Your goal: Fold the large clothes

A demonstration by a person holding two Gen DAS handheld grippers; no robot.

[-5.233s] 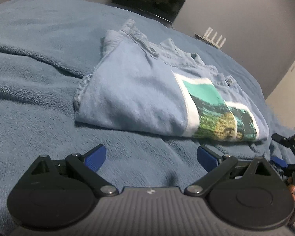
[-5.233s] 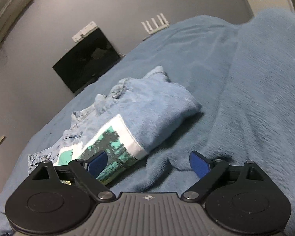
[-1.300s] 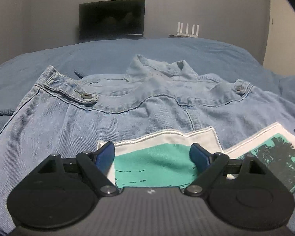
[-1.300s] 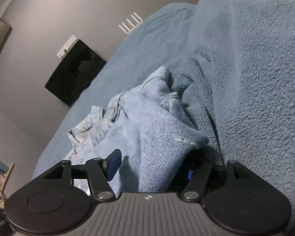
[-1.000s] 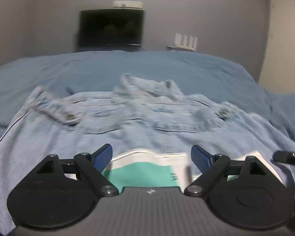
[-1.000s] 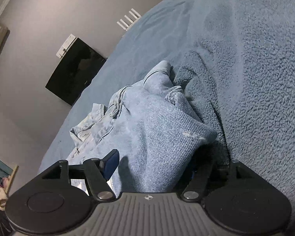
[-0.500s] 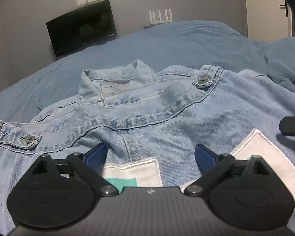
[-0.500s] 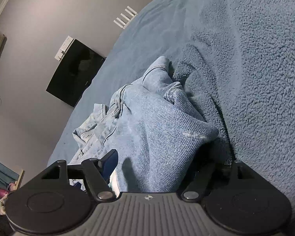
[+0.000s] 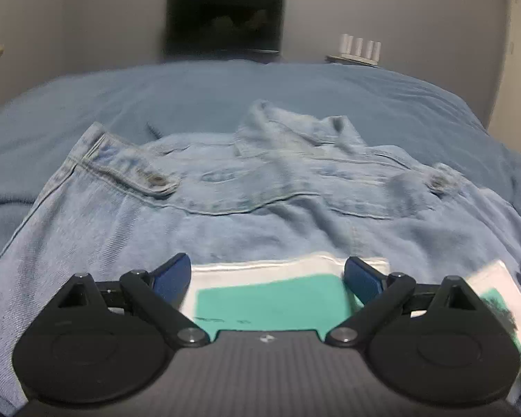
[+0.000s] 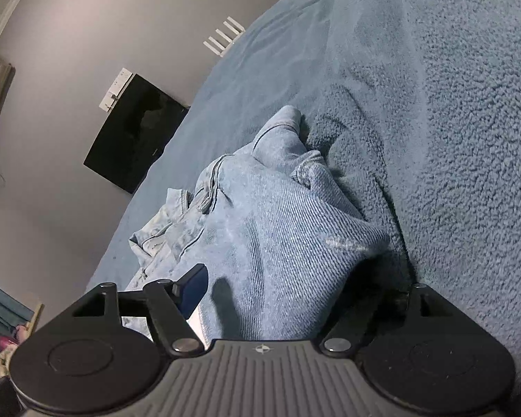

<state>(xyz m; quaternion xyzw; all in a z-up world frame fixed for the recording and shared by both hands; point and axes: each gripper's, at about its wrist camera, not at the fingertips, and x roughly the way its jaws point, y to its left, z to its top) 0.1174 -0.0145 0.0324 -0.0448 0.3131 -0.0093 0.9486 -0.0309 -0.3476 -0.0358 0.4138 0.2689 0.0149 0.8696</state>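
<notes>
A folded light-blue denim jacket (image 9: 260,201) lies on the blue blanket, collar toward the far wall, with a white-edged teal printed patch (image 9: 271,299) at its near edge. My left gripper (image 9: 267,278) is open, its blue pads spread over the patch. In the right wrist view my right gripper (image 10: 288,295) is open around the jacket's right folded edge (image 10: 278,250): the left finger (image 10: 192,290) rests on top, the right finger is hidden under the fabric against the blanket.
The blue fleece blanket (image 10: 451,139) covers the bed and bunches up to the right of the jacket. A dark TV (image 9: 224,22) and a white router (image 9: 359,47) are at the far wall. A door (image 9: 517,52) is at the right.
The left gripper has swung back to face the jacket squarely, so the teal patch again lies between its fingers. The right gripper has stayed at the jacket's right edge.
</notes>
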